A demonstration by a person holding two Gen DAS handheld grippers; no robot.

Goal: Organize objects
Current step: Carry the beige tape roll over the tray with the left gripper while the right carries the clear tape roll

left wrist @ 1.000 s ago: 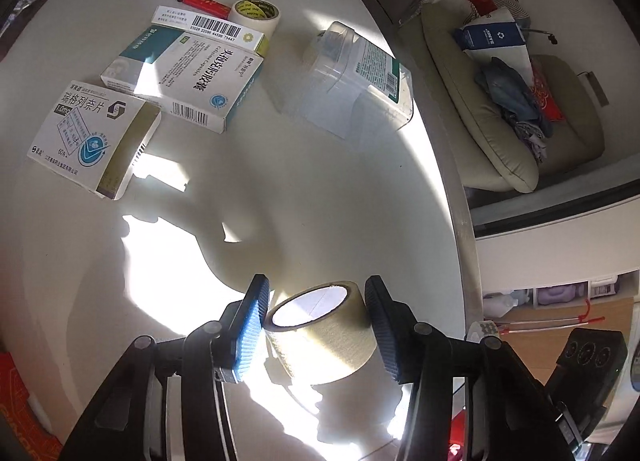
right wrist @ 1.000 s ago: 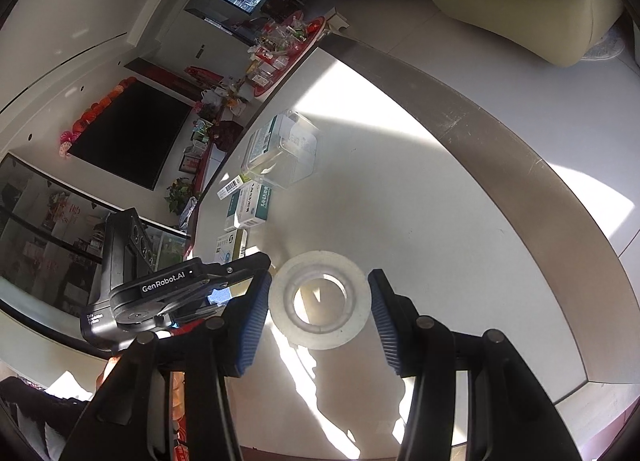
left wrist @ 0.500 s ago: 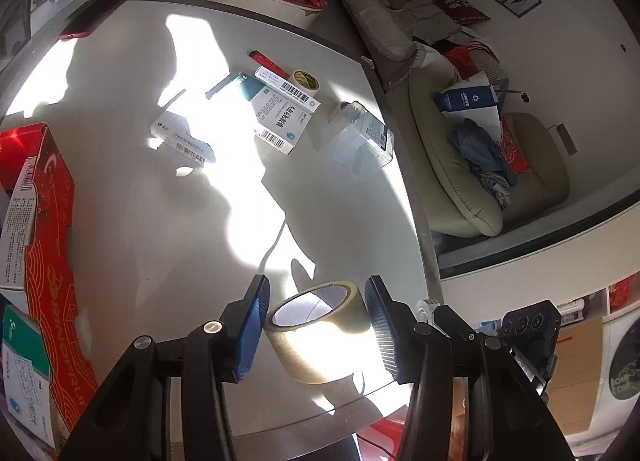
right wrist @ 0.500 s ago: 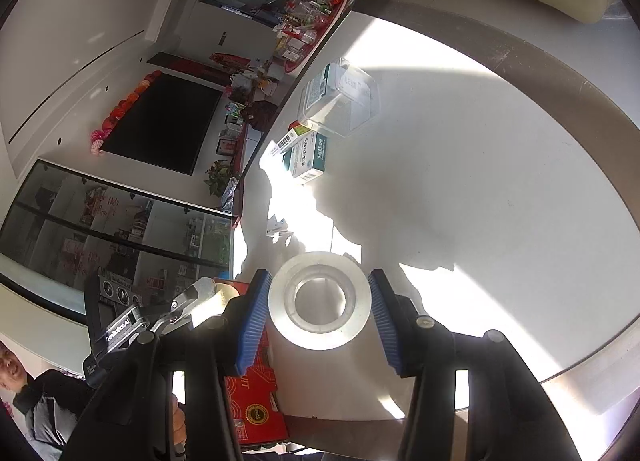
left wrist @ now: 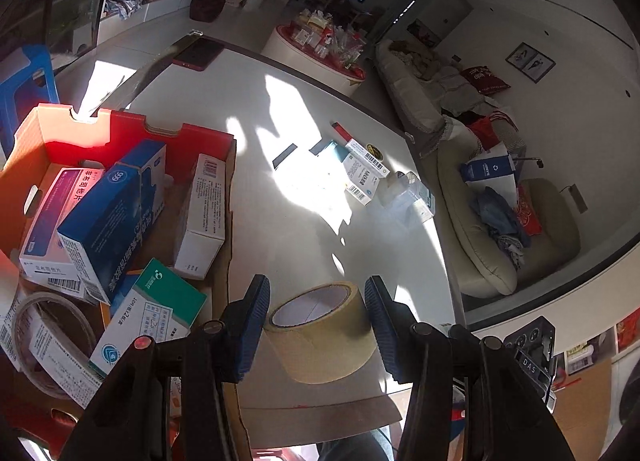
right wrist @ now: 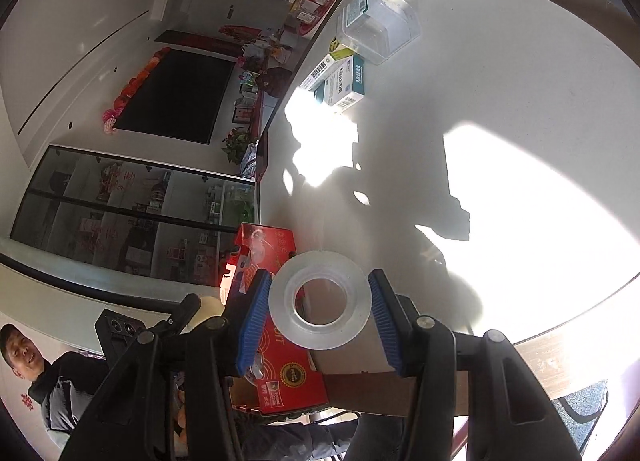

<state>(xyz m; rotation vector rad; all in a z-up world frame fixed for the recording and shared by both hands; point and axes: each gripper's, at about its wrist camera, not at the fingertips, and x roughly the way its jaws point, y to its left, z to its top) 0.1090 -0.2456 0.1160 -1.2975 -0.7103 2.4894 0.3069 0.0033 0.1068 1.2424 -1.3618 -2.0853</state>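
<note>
Two ribbed blue-padded grippers, I note: left gripper clamps a matte tan tape roll; right gripper clamps a glossy clear tape ring.

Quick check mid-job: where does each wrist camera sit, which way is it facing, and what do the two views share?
Left wrist: on the left gripper, looking down over the tan tape it holds, the red box and the table; only its fingers show.
Right wrist: on the right gripper, holding clear tape, facing across the table; its fingers show.
Shared: table, red box, clear case.
</note>
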